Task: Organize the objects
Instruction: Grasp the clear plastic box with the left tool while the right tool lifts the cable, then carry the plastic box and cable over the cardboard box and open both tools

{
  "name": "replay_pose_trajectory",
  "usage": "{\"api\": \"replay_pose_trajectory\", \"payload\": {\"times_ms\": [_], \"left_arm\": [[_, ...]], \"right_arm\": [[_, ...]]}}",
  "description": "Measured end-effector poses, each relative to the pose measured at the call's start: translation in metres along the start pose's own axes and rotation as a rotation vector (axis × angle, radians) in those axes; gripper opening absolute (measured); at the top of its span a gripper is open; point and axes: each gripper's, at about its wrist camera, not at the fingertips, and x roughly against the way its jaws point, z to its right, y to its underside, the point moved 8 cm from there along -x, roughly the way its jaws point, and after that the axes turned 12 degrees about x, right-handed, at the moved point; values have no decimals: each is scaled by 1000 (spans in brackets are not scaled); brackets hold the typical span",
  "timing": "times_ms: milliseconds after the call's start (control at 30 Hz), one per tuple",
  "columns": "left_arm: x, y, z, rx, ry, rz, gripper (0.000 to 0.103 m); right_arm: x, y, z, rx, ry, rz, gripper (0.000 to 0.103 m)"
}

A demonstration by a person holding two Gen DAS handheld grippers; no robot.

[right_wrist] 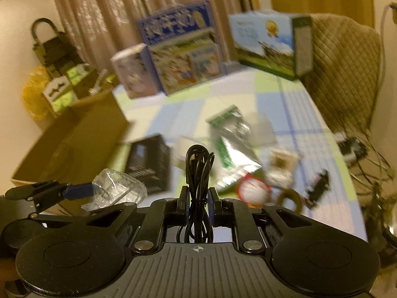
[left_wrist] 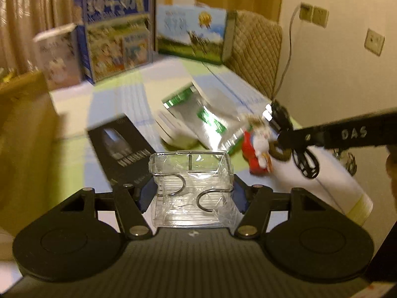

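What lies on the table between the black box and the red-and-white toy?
A silver-and-green foil pouch resting on a white box lies between the black box and the toy; the left wrist view shows it, blurred.

A lived-in home room: beige curtains [right_wrist: 104, 12] hang at twelve o'clock behind a checked tablecloth [right_wrist: 292, 114] crowded with printed milk cartons [right_wrist: 183, 57], a quilted chair back [right_wrist: 345, 69] at two o'clock, wall sockets [left_wrist: 314, 15] and a cardboard box [right_wrist: 74, 136] at nine.

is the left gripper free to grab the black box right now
Probably not: the left gripper is shut on a clear plastic case, so nothing blocks the black box, but its fingers are occupied.
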Motion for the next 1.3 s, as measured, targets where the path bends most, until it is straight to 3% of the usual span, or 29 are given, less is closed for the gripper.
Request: {"api": "replay_pose_trajectory", "payload": {"times_ms": [367,667,833,1167,1233,1267,1300], "left_arm": [[99,-67,-98,55,-152,139,58],[143,-85,-201,101,-286,168,58],[144,-80,-238,121,-317,144,58],[125,-66,-276,176,-320,116,60],[121,-67,-280,180,-323,124,71],[120,-67,-283,185,-334,132,81],[121,-68,-286,187,-342,141,82]], "right_arm": [[-16,-77,-130,77,-243,118,11],[-64,-112,-216,169,-350,106,11],[-105,-111,-237,159,-389,52,11],[-141,-103,-251,133,-419,14,11],[-146,-105,-253,116,-429,30,14],[-146,-106,-253,104,-429,39,22],[-147,-108,-250,93,-420,52,30]]}}
